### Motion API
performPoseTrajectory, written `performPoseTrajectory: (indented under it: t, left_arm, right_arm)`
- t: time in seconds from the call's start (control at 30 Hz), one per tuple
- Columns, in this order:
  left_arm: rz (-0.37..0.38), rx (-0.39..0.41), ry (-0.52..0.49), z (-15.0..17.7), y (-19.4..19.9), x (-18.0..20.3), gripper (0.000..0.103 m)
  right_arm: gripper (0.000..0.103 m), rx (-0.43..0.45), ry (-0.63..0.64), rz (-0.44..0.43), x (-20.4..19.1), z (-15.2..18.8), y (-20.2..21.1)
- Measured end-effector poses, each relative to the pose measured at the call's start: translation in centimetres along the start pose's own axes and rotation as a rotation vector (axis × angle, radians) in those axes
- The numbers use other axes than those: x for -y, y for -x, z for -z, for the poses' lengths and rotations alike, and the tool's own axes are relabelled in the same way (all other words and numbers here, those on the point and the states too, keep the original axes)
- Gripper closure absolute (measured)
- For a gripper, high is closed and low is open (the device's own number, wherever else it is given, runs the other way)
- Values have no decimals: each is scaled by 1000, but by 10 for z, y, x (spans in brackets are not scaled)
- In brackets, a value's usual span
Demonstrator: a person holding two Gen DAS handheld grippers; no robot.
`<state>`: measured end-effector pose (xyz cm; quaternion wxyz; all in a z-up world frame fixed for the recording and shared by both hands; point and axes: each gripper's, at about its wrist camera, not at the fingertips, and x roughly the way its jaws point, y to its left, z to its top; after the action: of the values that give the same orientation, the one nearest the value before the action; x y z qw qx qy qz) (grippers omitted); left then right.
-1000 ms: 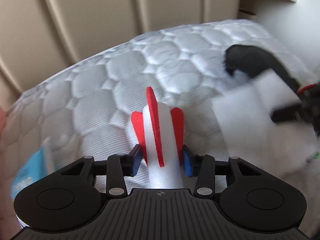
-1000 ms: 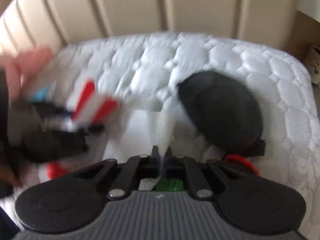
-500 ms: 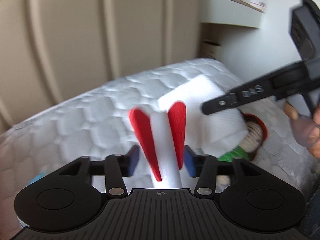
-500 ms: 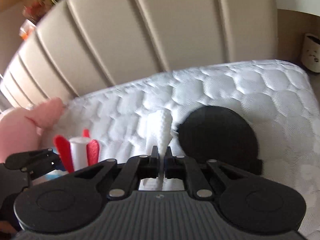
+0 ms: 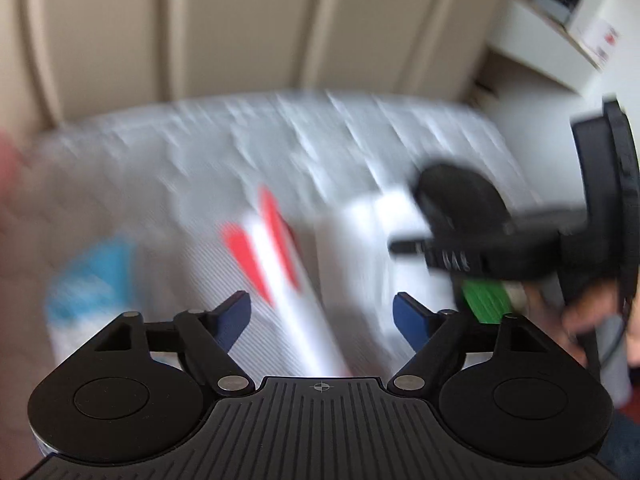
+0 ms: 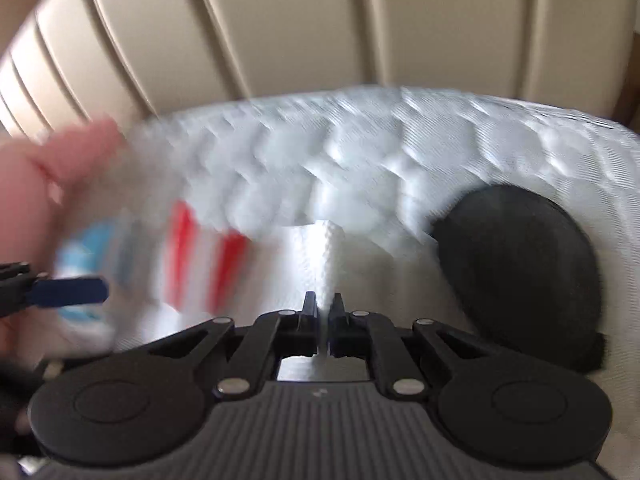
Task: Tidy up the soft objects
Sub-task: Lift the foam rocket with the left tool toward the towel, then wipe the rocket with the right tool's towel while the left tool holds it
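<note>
The left hand-held gripper (image 5: pixel 322 312) is standing wide open; the white foam rocket with red fins (image 5: pixel 280 264) is lying between its blue pads, untouched, at centre frame on the quilted white mattress (image 5: pixel 180 168). The right hand-held gripper (image 6: pixel 323 312) is pinching a white embossed paper towel (image 6: pixel 324 256) at lower centre. Advice: lower the towel flat, clear of the rocket. Motion blur is obscuring the blue-and-white item (image 5: pixel 88 280) at left.
</note>
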<state>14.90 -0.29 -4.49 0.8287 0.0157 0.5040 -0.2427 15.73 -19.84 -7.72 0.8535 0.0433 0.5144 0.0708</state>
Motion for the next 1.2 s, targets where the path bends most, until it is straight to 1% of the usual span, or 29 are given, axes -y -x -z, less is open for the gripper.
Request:
performPoseTrajectory:
  t: [0.07,0.1,0.13,0.17,0.2,0.23,0.27,0.37,0.4,0.43,0.5,0.57,0.7,0.8,0.9,0.93,1.03,1.2]
  left_arm:
    - [-48,-84,-58,7,-19,10,19]
    - [-73,-125,-88,11,-28,15,19]
    - [-80,-155,-113,16,-34,18,19]
    - [-87,-185,-138,21,-39,20,19]
    - [-79,-205,-155,24,-41,23,17]
    - [-69,-219,-174,27,-41,26,15]
    - [-68,-222,-195,29,-40,28,10]
    - [-79,-238,-243,37,-39,35,10]
    - [-85,-244,-256,40,-39,37,10]
    - [-93,-258,-257,42,-41,36,9]
    - [-108,-286,-256,45,-47,34,9]
    - [-116,-292,-241,44,-49,30,9]
    - [-117,-278,-205,41,-44,22,9]
    - [-146,-278,-154,39,-44,12,8]
    - [-158,-294,-126,39,-47,7,7]
    - [-160,-296,-130,33,-52,16,6]
    - [-169,-300,-140,35,-52,16,5]
    - [-161,-300,-111,36,-51,10,4]
  right_arm:
    - [97,-4,-5,47,10,6,4]
    - [97,-1,-17,47,14,7,8]
    - [97,4,-31,26,17,9,14]
    - [97,9,-44,-12,18,10,21]
    - [97,14,-51,-60,16,10,26]
    - [97,19,-54,-116,12,12,31]
    - [97,22,-55,-174,8,13,35]
    - [97,4,-36,-340,-12,19,36]
    - [97,-6,-16,-362,-20,22,35]
    - [97,-14,16,-358,-28,26,33]
    - [97,-30,78,-301,-40,33,28]
    - [97,-40,101,-266,-44,37,27]
    - [97,-47,104,-234,-42,42,30]
    - [97,-56,112,-199,-41,44,29]
    - [97,-60,135,-133,-39,45,25]
    - [97,-53,150,-102,-39,46,24]
    - [97,-41,177,-32,-36,46,26]
    - [97,-32,191,44,-31,46,26]
